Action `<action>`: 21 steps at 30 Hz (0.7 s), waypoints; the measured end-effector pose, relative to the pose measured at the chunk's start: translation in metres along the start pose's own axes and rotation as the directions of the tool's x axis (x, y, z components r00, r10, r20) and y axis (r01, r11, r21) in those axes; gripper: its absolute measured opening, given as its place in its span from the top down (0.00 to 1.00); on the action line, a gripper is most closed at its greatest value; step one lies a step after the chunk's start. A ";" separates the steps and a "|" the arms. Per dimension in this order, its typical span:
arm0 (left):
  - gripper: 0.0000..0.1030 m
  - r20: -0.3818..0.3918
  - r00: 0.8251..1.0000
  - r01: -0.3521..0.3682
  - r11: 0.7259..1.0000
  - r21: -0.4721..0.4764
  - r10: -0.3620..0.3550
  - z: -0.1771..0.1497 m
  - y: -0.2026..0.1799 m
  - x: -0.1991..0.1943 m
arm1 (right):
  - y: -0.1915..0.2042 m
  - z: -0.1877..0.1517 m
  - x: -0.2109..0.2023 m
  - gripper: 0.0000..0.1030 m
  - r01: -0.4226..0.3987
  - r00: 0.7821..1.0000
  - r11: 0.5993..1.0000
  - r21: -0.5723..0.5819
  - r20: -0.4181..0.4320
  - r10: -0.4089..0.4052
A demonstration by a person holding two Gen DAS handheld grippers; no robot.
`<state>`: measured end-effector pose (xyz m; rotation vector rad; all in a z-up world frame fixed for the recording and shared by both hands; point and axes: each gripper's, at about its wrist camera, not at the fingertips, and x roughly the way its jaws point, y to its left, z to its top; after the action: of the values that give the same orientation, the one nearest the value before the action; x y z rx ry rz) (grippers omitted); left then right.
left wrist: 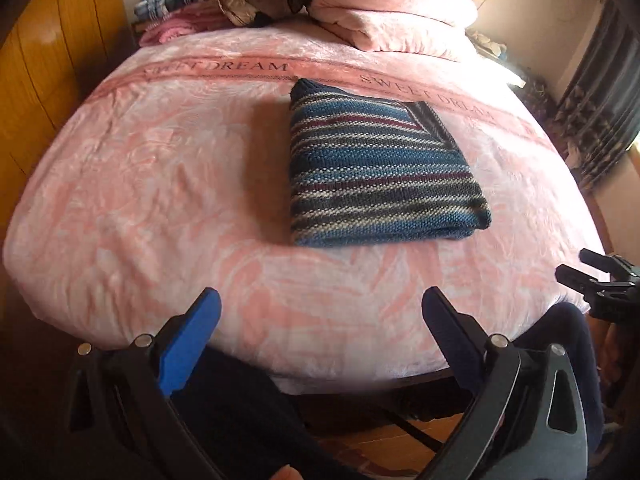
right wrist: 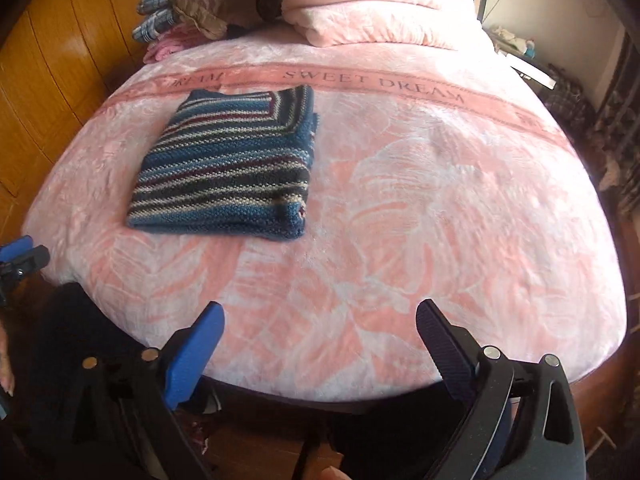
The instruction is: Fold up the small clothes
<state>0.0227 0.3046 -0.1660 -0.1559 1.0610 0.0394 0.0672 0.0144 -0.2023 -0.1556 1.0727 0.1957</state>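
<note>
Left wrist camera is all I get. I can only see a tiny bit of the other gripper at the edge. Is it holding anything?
Observer: No. The right gripper is open and empty, and it hangs over the near edge of the bed.
Operator: Are there more clothes to fold on the right side, where my picture stops?
Observer: None that I can see. To the right of the folded striped sweater, the pink blanket lies bare out to its right edge.
</note>
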 end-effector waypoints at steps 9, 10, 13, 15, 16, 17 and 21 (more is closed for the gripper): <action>0.03 0.087 0.996 -0.012 0.999 0.052 0.008 -0.023 -0.025 -0.115 | 0.020 -0.023 -0.115 0.04 0.034 0.987 0.999 0.039 0.155 -0.040; 0.03 0.095 0.995 -0.008 0.998 0.058 0.003 -0.025 -0.028 -0.127 | 0.023 -0.023 -0.129 0.04 0.025 0.985 0.999 0.040 0.169 -0.031; 0.03 0.101 0.994 0.038 0.998 0.051 -0.044 -0.028 -0.034 -0.153 | 0.033 -0.024 -0.164 0.04 0.041 0.976 0.999 0.020 0.211 -0.044; 0.03 0.095 0.995 0.035 0.998 0.052 -0.040 -0.028 -0.036 -0.163 | 0.039 -0.027 -0.182 0.04 0.058 0.969 0.998 0.007 0.239 -0.058; 0.03 0.087 0.996 0.023 0.998 0.052 -0.027 -0.028 -0.037 -0.166 | 0.043 -0.028 -0.189 0.04 0.064 0.967 0.998 -0.004 0.248 -0.061; 0.03 0.085 0.996 0.021 0.999 0.050 -0.025 -0.029 -0.037 -0.169 | 0.047 -0.030 -0.195 0.04 0.071 0.964 0.997 -0.019 0.259 -0.064; 0.03 0.076 0.996 0.050 0.998 0.030 -0.052 -0.031 -0.035 -0.172 | 0.057 -0.033 -0.205 0.04 0.114 0.951 0.993 -0.036 0.292 -0.098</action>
<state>-0.0847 0.2729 -0.0273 -0.1550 0.9801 -0.0150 -0.0691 0.0449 -0.0390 -0.2246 0.7647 0.1444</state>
